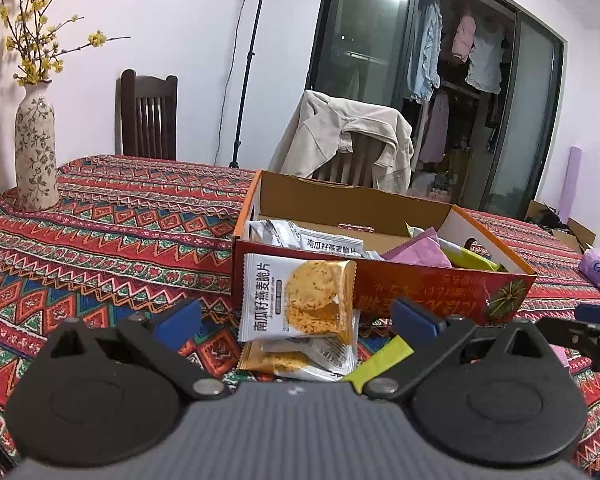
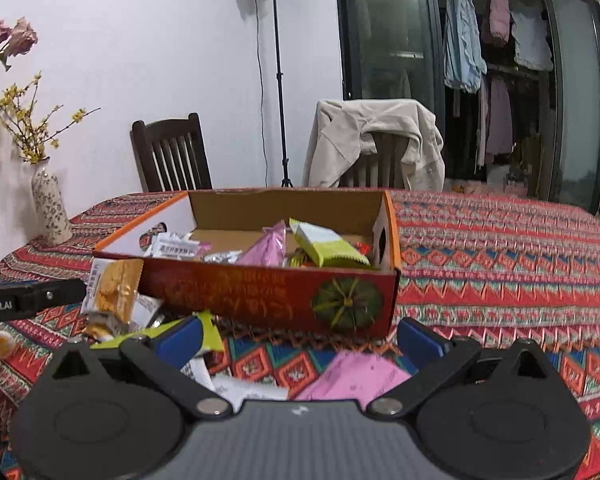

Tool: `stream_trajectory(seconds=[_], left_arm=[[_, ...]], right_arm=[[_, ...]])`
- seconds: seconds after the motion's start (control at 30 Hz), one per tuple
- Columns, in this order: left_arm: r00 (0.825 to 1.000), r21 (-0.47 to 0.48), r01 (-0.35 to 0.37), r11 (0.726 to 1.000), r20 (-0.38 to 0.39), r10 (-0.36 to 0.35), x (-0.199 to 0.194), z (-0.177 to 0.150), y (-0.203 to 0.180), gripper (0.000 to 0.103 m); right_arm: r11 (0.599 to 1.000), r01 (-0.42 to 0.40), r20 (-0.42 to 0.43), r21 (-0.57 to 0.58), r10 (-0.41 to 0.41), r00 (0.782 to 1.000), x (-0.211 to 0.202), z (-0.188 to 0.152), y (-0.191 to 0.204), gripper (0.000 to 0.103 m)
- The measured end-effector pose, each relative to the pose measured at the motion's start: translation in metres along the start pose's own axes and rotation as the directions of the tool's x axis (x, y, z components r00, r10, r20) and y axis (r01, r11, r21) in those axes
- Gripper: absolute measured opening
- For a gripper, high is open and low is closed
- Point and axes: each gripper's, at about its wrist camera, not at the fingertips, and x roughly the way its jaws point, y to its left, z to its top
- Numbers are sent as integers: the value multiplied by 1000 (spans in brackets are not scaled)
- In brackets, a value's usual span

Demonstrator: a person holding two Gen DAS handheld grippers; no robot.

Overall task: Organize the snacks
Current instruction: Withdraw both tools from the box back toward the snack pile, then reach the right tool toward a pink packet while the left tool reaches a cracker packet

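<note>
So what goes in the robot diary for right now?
left gripper: open, at cookie packet | right gripper: open, over pink packet | snack box: part filled

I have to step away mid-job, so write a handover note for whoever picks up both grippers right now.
Left gripper: open, empty, facing the oat crisp packets leaning against the box front.
Right gripper: open, empty, above the pink packet on the tablecloth.
Box: open, already holds white, pink and green-and-white packets.
Left to do: the oat crisp packets, a yellow-green packet, white packets and the pink packet all lie outside in front of the box; move them in.
</note>
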Motion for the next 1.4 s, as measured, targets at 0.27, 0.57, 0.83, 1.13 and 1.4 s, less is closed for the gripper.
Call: stream_trajectory(seconds=[0.27, 0.57, 0.83, 1.13, 1.4], left_arm=[[1000, -2, 4, 1000, -2, -4, 1, -4, 0, 103], [1000, -23, 5, 1000, -14, -5, 5, -4, 4, 103], [1000, -30, 4, 1000, -17, -4, 5, -5, 5, 103], [999, -30, -34, 999, -32, 33, 10, -6, 4, 103], [997, -26, -64, 998, -35, 63, 12, -7, 4, 103]], right_arm=[[999, 50, -67, 22, -48, 997, 3, -19, -17, 103], [997, 81, -128, -2, -80, 988, 13, -20, -26, 103], [995, 89, -219, 49, -76, 973, 45, -18, -39, 103], [994, 104, -225, -11, -104, 969, 59, -20, -32, 103], [988, 127, -154, -85, -139, 978, 48, -24, -18, 84]])
